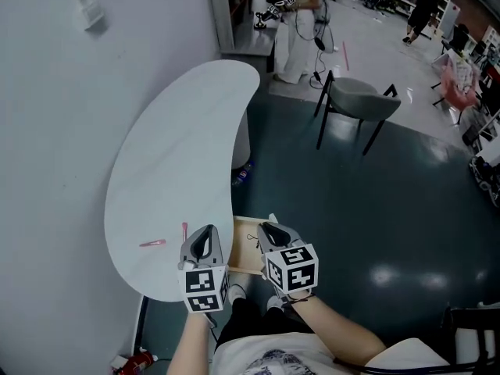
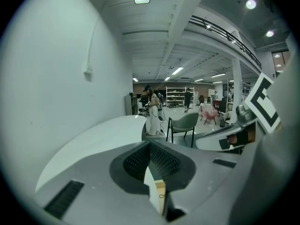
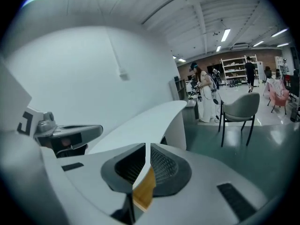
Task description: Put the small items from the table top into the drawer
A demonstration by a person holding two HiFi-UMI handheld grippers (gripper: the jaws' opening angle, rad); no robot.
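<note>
Beyond the white crescent-shaped table top (image 1: 180, 155) a grey chair (image 1: 358, 98) is seen. An open wooden drawer (image 1: 244, 256) at the near edge is flanked by the left gripper (image 1: 205, 237) and right gripper (image 1: 271, 229), each pressed together, empty. Two small pink items (image 1: 152, 243) are seen on the table top.

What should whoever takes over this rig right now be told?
Left gripper: shut, empty, at the table's near edge.
Right gripper: shut, empty, over the open drawer.
One pink item and a second pink item lie on the table by the left gripper.
Done: drawer open. Left: both pink items into it.
</note>
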